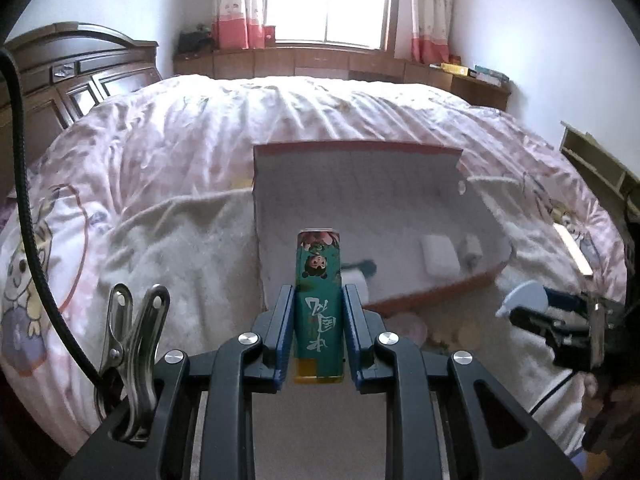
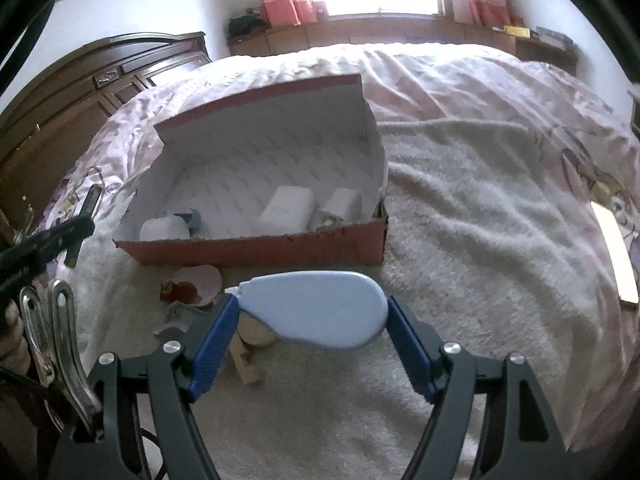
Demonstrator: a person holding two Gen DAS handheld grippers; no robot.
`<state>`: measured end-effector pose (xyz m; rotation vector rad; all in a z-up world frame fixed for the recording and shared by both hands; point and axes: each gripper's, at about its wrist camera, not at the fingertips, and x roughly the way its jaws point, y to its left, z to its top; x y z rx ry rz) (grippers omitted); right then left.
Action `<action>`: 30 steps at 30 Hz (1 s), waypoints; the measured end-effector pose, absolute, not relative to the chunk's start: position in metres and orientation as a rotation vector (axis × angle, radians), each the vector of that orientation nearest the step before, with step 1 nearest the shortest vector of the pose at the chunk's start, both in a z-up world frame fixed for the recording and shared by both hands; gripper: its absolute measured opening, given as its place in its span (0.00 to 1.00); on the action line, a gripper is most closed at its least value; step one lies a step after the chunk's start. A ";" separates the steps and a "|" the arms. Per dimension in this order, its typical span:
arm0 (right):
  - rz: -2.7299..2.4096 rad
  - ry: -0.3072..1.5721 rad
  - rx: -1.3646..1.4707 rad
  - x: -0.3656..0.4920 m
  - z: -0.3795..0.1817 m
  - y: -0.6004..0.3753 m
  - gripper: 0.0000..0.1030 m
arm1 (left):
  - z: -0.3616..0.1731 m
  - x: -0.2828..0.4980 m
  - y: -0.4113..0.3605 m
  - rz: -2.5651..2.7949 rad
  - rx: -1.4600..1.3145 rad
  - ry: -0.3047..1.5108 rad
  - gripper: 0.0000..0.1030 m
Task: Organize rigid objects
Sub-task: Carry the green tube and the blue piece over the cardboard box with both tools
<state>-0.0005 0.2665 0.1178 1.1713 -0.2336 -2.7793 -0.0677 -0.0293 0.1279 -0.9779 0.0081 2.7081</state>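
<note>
My left gripper (image 1: 318,294) is shut on a green lighter (image 1: 318,268) with a cartoon print and a yellow base, held upright above the white blanket. Just beyond it lies an open cardboard box (image 1: 360,184), red outside and white inside. At the right of the left wrist view, my right gripper (image 1: 532,310) holds a light blue teardrop-shaped plastic dispenser (image 1: 526,298). In the right wrist view the right gripper (image 2: 312,312) is shut across that dispenser (image 2: 320,320), a little in front of the box (image 2: 256,246). Inside the box lie a white charger (image 2: 288,208), a white adapter (image 2: 342,204) and a white round case (image 2: 164,229).
Loose small things lie on the blanket before the box: a pink round piece (image 2: 200,284) and a wooden block (image 2: 246,364). The white fleece blanket (image 2: 460,240) covers a pink quilted bed. A dark wooden headboard (image 2: 80,80) stands at the left, and a flat slab (image 2: 616,256) lies at the right.
</note>
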 end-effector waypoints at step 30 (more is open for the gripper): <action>-2.781 -0.183 1.042 -0.087 0.134 0.259 0.76 | 0.108 -0.133 0.007 2.664 -1.014 0.033 0.23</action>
